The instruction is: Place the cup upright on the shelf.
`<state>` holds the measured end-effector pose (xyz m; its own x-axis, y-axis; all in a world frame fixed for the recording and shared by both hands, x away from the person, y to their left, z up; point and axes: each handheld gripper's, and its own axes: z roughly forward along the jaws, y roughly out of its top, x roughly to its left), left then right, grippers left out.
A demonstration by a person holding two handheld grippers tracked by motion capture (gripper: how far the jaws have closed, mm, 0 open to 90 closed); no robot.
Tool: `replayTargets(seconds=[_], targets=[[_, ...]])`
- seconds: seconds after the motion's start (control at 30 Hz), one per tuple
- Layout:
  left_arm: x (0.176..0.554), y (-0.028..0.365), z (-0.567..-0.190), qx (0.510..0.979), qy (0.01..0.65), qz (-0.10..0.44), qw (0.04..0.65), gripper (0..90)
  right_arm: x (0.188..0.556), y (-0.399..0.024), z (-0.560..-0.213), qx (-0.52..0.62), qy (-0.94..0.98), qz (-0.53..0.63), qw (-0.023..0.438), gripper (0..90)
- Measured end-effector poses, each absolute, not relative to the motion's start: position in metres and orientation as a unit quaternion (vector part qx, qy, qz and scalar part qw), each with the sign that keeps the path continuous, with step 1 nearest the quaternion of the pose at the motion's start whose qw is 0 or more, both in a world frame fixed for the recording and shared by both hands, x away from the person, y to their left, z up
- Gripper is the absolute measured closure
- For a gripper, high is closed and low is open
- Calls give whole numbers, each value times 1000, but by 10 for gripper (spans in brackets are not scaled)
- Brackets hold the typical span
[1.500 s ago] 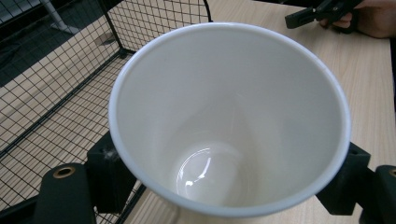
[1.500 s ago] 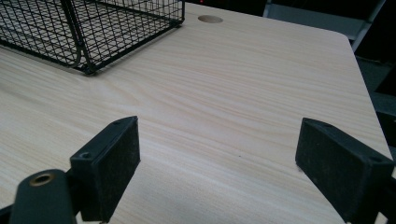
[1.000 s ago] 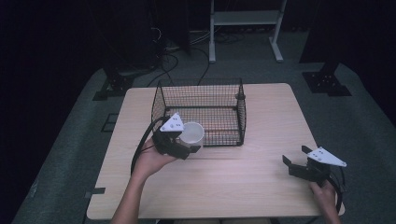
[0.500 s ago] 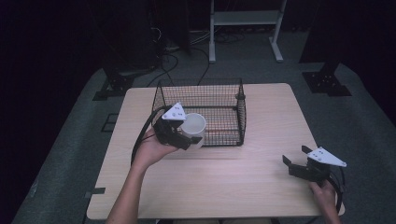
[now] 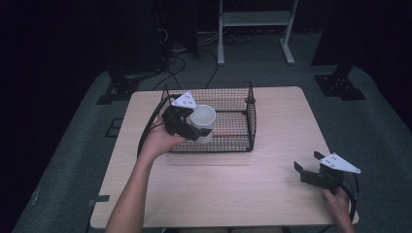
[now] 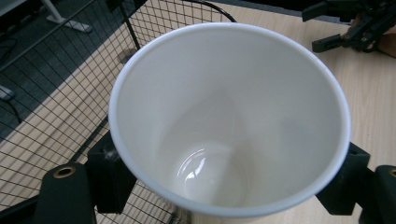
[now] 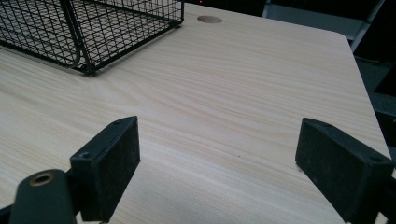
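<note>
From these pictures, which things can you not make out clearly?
- Outer wall of the white cup: left gripper view looks into its mouth; the rim hides it.
- Left gripper jaw contact: high view, too small.
- Wire basket: right gripper view, cut off by the edges.
- Basket floor: partly behind the cup.

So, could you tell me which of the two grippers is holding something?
The left gripper, by the wire basket: its jaws clamp a white cup. The right gripper sits open, with nothing between its jaws.

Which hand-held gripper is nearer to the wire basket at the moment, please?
Left. The left hand-held gripper holds a white cup over the wire basket's left part, while the right hand-held gripper sits open at the table's near right corner.
</note>
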<state>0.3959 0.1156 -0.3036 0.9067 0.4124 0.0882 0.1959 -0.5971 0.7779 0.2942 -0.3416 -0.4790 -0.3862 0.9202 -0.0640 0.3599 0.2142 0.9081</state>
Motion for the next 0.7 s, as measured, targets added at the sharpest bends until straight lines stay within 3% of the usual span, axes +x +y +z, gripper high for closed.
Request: replayTargets(seconds=[0.7], targets=[[437,106,-301,892,182,135,392,213,294,-341,-479,451,710,435,321,131]])
